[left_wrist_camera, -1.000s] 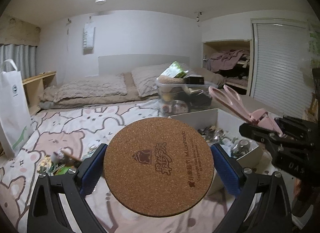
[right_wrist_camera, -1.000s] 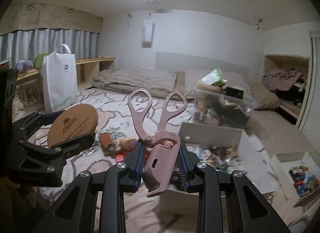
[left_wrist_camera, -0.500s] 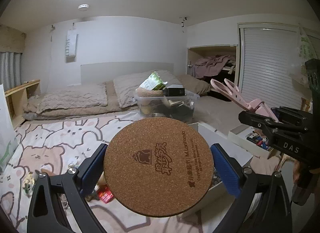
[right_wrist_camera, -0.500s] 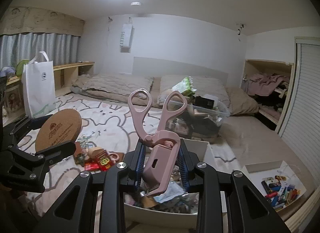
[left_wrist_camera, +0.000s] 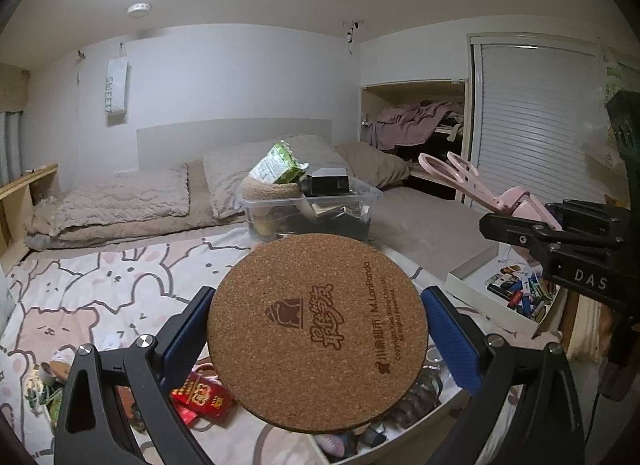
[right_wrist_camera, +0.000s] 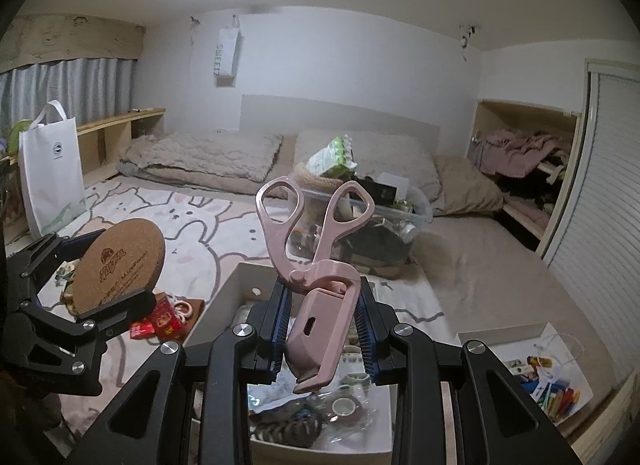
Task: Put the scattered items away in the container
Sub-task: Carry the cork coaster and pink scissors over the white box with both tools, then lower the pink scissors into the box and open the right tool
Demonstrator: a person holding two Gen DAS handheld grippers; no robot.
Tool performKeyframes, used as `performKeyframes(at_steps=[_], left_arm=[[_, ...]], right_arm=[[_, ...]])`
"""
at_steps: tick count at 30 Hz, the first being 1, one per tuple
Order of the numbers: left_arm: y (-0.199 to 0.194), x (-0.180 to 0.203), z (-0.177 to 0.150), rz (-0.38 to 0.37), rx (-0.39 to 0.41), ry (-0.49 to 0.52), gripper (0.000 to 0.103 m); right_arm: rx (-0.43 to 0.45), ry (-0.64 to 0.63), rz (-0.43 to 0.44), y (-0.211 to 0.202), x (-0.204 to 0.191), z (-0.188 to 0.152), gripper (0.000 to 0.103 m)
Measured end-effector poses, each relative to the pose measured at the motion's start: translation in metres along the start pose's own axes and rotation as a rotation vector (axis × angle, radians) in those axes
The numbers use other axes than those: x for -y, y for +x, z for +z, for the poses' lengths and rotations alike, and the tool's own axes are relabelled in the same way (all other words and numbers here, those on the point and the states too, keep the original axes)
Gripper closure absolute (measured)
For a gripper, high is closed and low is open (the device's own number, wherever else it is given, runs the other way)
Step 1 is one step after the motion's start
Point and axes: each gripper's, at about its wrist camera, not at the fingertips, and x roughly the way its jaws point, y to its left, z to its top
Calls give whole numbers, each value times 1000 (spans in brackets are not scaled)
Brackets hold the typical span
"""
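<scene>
The left claw (left_wrist_camera: 318, 335) is clenched on a round cork coaster (left_wrist_camera: 317, 332), its blue pads (left_wrist_camera: 450, 339) pressing the disc's opposite edges so the printed face tilts toward the camera. The right claw (right_wrist_camera: 322, 331) grasps pink scissors (right_wrist_camera: 316, 269) in a pink sheath, handles up and sheath tip hanging down between its fingers. Directly below the right claw sits an open white box (right_wrist_camera: 244, 273) of tape rolls and clutter. Red packets (right_wrist_camera: 162, 319) lie on the bedspread under the left claw.
</scene>
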Motion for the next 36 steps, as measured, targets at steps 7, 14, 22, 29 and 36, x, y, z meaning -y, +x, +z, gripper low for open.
performKeyframes(at_steps=[7,14,22,29,36], left_arm=[[35,1,1,7,-38,-33,3],[70,-3,-6,20,-85,-56,3],[94,-14,-8,37,-111,-111,3],[113,-17,-8,60,-132,-100,3],[132,-19,-9,40,-172,-134,3]], right_arm=[[-35,-1,30,31,12,2,71],[-87,-11,68,70,20,-1,71],[-160,-23,131,121,24,1,71],[-254,-20,223,164,18,-13,71],[-355,-6,269,193,19,-33,71]])
